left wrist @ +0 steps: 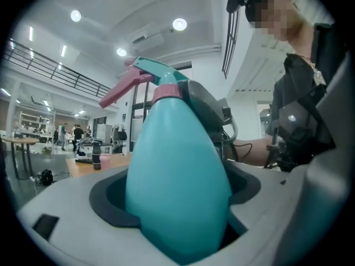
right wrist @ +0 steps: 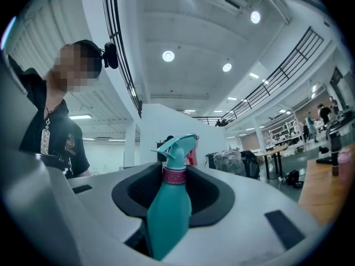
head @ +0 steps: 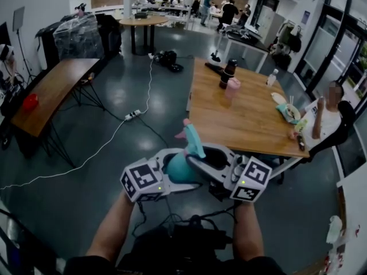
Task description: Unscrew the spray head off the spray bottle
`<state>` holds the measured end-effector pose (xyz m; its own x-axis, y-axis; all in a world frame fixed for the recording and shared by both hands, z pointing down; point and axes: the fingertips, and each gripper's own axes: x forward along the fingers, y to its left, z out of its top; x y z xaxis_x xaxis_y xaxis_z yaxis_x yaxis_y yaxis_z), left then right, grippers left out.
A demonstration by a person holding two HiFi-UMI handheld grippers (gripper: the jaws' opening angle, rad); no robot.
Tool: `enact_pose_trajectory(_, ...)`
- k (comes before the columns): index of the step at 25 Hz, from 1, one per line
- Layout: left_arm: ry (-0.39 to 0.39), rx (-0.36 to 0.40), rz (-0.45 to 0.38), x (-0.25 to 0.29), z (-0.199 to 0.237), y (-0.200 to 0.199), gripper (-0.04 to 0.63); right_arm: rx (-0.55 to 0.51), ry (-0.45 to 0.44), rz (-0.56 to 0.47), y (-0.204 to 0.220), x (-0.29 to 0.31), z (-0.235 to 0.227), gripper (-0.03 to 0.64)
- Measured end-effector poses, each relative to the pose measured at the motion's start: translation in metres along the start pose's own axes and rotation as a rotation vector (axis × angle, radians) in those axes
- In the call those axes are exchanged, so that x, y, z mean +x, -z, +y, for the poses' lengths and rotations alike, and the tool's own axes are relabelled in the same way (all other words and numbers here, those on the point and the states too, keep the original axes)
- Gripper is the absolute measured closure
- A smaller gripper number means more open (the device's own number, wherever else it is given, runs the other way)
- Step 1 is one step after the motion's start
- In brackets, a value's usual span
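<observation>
1. Position: the teal plastic spray bottle (head: 179, 168) is carried in mid-air between the two grippers, above the dark glossy floor (head: 114, 107) and clear of any support.
2. The left gripper (left wrist: 176, 193) is clamped on the wide, tapered body of the spray bottle.
3. The right gripper (right wrist: 172, 198) has its jaws spread around the neck. Dark gaps show on both sides of the pink ribbed collar (right wrist: 175, 175), so nothing grips the teal angular spray head (right wrist: 178, 144) yet. The head appears fully seated.
4. Risk, drop: only one clamp carries the load. The body is smooth and narrows upward, so it could slide out of the left jaws.
5. Risk, body rotation: if the right jaws close and twist while the left clamp is weak, the whole bottle will likely turn and the thread will not loosen.
6. Risk, wrong contact: closing on the pink trigger (left wrist: 123, 88) instead of the collar could squeeze it and discharge any contents.
7. Risk, crushing: over-tightening the left jaws may deform the body.
</observation>
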<state>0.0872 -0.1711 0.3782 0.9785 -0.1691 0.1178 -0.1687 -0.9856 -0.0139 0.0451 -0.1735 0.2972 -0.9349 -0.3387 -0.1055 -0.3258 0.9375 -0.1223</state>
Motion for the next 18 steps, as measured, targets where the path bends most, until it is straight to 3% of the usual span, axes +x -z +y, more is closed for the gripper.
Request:
enact_pose_trajectory(4, -0.088, -0.001, -0.003, 0.002, 0.014, 0.004, 0.158, -0.062, 0.09, 0.003, 0.001, 0.0, -0.007, 0.466)
enact_pose_trajectory(13, -0.385, 0.022, -0.004, -0.004, 0.054, 0.004, 0.156, -0.016, 0.27, -0.029, -0.001, 0.002, -0.026, 0.451)
enact_pose_trajectory(18, -0.457, 0.053, 0.028, -0.002, 0.06, 0.011, 0.156, 0.022, 0.346, -0.034, 0.003, 0.008, -0.034, 0.44)
